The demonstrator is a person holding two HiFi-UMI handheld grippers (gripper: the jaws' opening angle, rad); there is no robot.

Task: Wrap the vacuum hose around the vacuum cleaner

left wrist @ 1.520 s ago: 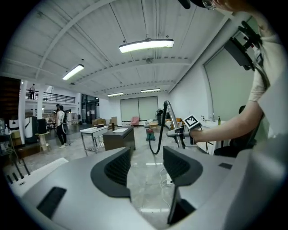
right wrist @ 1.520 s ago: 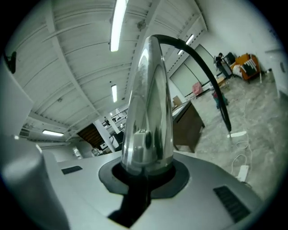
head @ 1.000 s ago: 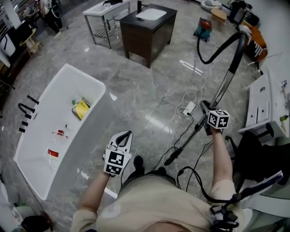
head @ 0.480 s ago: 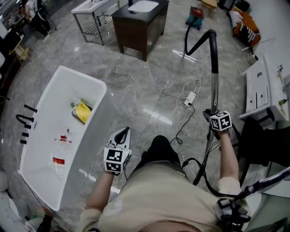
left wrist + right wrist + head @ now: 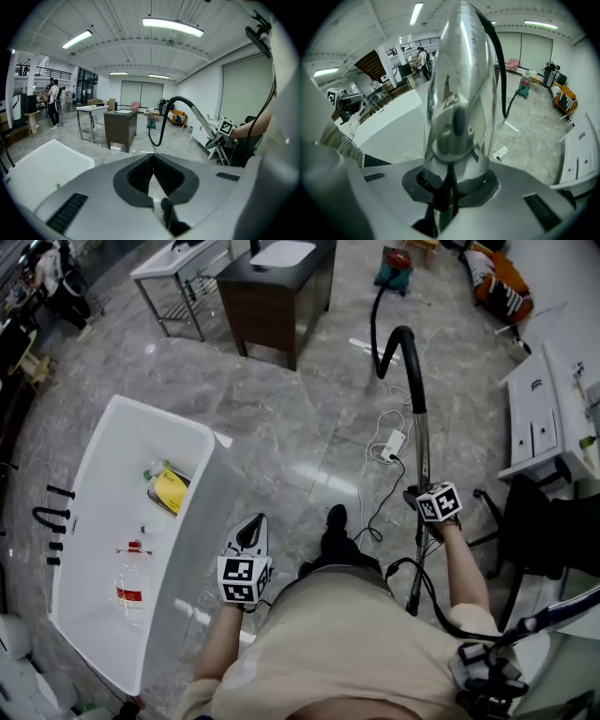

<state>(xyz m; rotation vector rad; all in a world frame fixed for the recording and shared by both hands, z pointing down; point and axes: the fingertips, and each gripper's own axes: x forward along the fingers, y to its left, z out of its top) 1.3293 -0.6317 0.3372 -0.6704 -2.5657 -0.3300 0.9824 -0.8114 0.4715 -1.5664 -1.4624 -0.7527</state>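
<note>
The vacuum cleaner [image 5: 393, 265], teal with a red top, stands far off on the floor. Its black hose [image 5: 380, 329] arches up into a chrome wand [image 5: 421, 442]. My right gripper [image 5: 418, 500] is shut on that wand, which fills the right gripper view as a shiny tube [image 5: 459, 93] rising between the jaws. The wand's lower end hangs near my right side. My left gripper [image 5: 252, 524] is held low by my left side, shut on nothing. In the left gripper view, the left gripper [image 5: 153, 161] faces the hose [image 5: 162, 123] and vacuum cleaner [image 5: 151, 123].
A white bathtub [image 5: 94, 549] holding bottles lies at my left. A dark cabinet [image 5: 281, 292] and a metal table [image 5: 173, 268] stand ahead. A power strip [image 5: 394, 442] with loose cords lies on the floor. White cabinets [image 5: 544, 418] and a black chair [image 5: 548, 531] are at right.
The wand has swung from leaning right to nearly upright, and the hose's arch has moved left. I have stepped forward. The left gripper stays shut and low.
</note>
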